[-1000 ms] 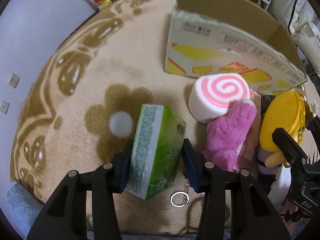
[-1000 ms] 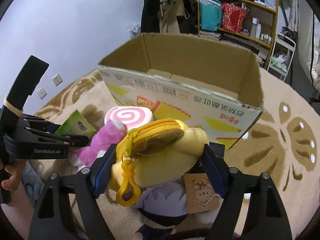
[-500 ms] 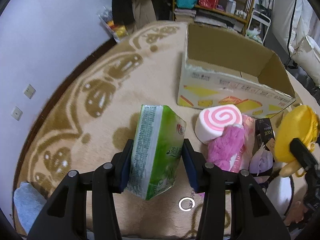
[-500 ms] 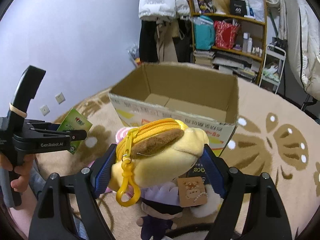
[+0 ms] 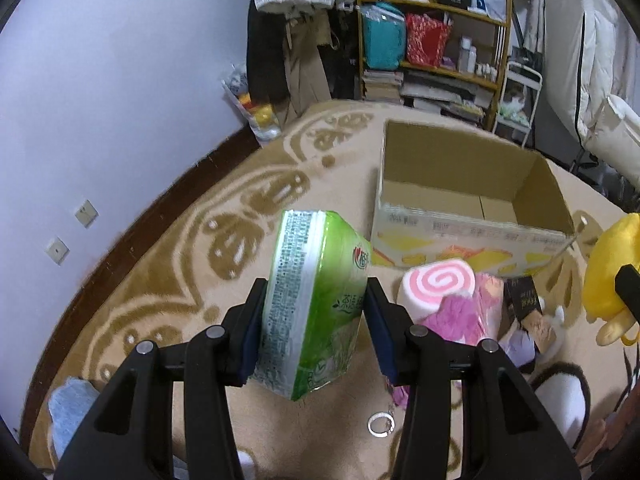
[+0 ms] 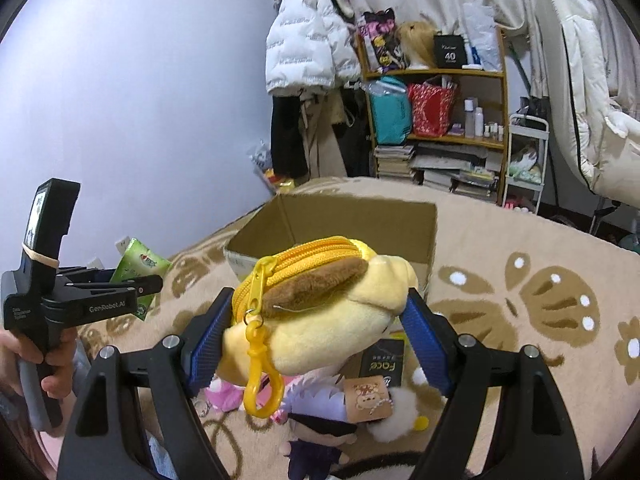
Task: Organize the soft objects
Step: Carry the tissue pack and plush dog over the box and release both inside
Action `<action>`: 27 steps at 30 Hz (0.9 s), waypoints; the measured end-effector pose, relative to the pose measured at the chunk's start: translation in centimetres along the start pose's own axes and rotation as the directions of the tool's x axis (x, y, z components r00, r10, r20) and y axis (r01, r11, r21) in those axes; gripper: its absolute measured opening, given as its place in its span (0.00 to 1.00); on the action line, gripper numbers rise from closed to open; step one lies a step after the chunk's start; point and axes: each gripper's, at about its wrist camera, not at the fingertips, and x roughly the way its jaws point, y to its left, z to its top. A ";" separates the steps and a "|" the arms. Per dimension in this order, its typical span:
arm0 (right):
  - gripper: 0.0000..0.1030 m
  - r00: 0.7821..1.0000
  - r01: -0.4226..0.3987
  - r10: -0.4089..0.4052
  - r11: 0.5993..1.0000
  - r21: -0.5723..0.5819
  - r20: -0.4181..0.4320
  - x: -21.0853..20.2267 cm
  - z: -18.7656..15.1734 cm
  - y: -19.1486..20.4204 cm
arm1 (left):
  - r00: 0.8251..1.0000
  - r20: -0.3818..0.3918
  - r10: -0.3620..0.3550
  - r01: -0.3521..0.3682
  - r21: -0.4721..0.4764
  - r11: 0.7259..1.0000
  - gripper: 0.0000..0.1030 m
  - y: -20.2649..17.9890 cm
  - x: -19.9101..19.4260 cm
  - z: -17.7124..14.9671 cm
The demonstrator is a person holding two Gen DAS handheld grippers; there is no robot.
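My left gripper (image 5: 316, 328) is shut on a green tissue pack (image 5: 316, 304) and holds it up above the rug; the gripper also shows in the right wrist view (image 6: 120, 296), with the pack (image 6: 138, 266) in it. My right gripper (image 6: 316, 336) is shut on a yellow plush pouch (image 6: 320, 320) with a zipper and clip, lifted above the toy pile; the pouch shows at the right edge of the left wrist view (image 5: 612, 276). An open cardboard box (image 5: 460, 200) stands beyond, its inside bare; it also shows in the right wrist view (image 6: 340, 220).
On the patterned beige rug (image 5: 180, 260) lie a pink swirl cushion (image 5: 438, 286), a pink furry toy (image 5: 460, 320), a purple-haired doll (image 6: 320, 408) and a small black box (image 6: 380, 360). A key ring (image 5: 381, 424) lies near me. Shelves (image 5: 432, 40) and hanging clothes stand behind.
Both grippers have risen with their loads, so the box and the room behind come into view. The tissue pack and the yellow pouch stay gripped.
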 end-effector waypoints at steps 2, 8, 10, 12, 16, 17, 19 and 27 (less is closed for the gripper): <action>0.83 1.000 0.003 -0.003 1.000 0.008 0.012 -0.2 0.1 -0.1 | 0.999 0.031 0.012 -0.013 0.016 1.000 0.45 -0.1 -0.5 0.7; 0.83 0.998 -0.011 0.009 0.999 0.047 0.057 -0.4 1.1 -1.0 | 0.994 0.104 0.027 -0.028 0.007 1.000 0.45 0.0 -1.4 2.6; 0.83 0.998 -0.011 0.008 0.999 0.051 0.069 -0.2 1.4 -1.3 | 0.992 0.126 0.030 -0.032 0.012 0.999 0.45 -0.2 -1.3 3.3; 0.83 0.997 -0.006 0.002 0.999 0.053 0.077 0.0 1.7 -1.6 | 0.989 0.146 0.034 -0.037 0.020 0.999 0.45 -0.4 -1.2 3.9; 0.83 0.996 0.005 -0.010 0.999 0.050 0.088 1.0 2.5 -2.2 | 0.987 0.161 0.010 -0.017 0.040 0.999 0.45 -1.3 -0.9 5.3; 0.83 0.996 0.007 -0.011 0.999 0.050 0.089 1.2 2.6 -2.4 | 0.988 0.155 -0.013 0.007 0.038 0.999 0.45 -1.4 -0.7 5.7; 0.83 0.996 0.011 -0.015 0.999 0.050 0.086 1.7 2.9 -2.7 | 0.986 0.165 -0.027 0.021 0.040 0.999 0.45 -1.8 -0.7 6.5; 0.83 0.996 0.024 -0.022 1.000 -0.014 0.089 3.7 4.8 -3.5 | 0.977 0.211 -0.017 -0.004 0.098 0.995 0.45 -3.9 -0.2 9.5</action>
